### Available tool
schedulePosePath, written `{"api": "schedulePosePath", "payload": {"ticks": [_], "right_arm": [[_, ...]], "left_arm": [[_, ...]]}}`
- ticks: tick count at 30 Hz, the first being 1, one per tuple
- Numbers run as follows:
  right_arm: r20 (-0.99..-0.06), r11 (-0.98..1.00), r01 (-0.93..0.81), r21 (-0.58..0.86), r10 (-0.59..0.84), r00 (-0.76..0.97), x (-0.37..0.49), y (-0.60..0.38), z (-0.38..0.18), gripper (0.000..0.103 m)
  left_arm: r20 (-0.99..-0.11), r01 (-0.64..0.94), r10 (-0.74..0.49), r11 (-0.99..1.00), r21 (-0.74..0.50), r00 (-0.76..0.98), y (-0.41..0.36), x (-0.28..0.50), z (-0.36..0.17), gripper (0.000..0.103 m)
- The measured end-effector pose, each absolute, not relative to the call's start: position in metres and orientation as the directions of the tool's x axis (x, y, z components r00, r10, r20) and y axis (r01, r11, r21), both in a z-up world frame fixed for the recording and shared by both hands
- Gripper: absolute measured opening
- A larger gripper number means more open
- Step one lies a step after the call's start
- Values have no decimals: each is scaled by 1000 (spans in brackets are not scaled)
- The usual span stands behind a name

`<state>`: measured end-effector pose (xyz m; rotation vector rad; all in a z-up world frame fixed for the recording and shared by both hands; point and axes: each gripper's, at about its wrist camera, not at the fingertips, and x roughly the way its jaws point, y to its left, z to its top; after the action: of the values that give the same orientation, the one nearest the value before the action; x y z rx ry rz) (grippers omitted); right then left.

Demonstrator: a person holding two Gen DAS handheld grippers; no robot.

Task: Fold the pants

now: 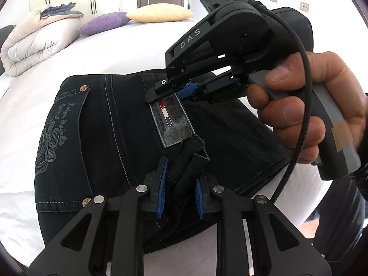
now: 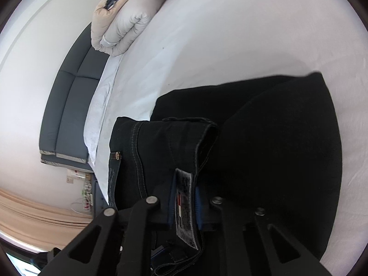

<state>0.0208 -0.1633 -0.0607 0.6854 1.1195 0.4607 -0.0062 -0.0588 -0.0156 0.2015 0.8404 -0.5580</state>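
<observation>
On the white sheet (image 1: 138,46), both tools (image 1: 179,195) (image 2: 184,204) pinch the dark denim pants' (image 1: 96,138) stitched waistband.

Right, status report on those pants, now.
Left gripper shut on waistband. Right gripper shut on waistband at the leather patch. Black pants on white bed. Nothing in the way.

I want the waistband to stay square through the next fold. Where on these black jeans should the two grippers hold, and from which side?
Grip the jeans along the stiff waistband edge, coming in from its open side, as now: the left gripper is shut on the bunched belt loop end, the right gripper beside the leather patch. The thick stitched band should resist slipping.
</observation>
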Motion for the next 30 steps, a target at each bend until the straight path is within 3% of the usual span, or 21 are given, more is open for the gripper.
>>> {"api": "schedulePosePath", "payload": {"ticks": [5,30], "right_arm": [[-651,722,-30,691,640,407,14,-170,-49,11],[-623,701,20,713,620,477,-3,-263,-51,10]], "left_arm": [[-750,550,-413,831,-79,517,-47,-7,-7,20],[-760,674,-465,737,-48,454,-134,-23,4,20]]}}
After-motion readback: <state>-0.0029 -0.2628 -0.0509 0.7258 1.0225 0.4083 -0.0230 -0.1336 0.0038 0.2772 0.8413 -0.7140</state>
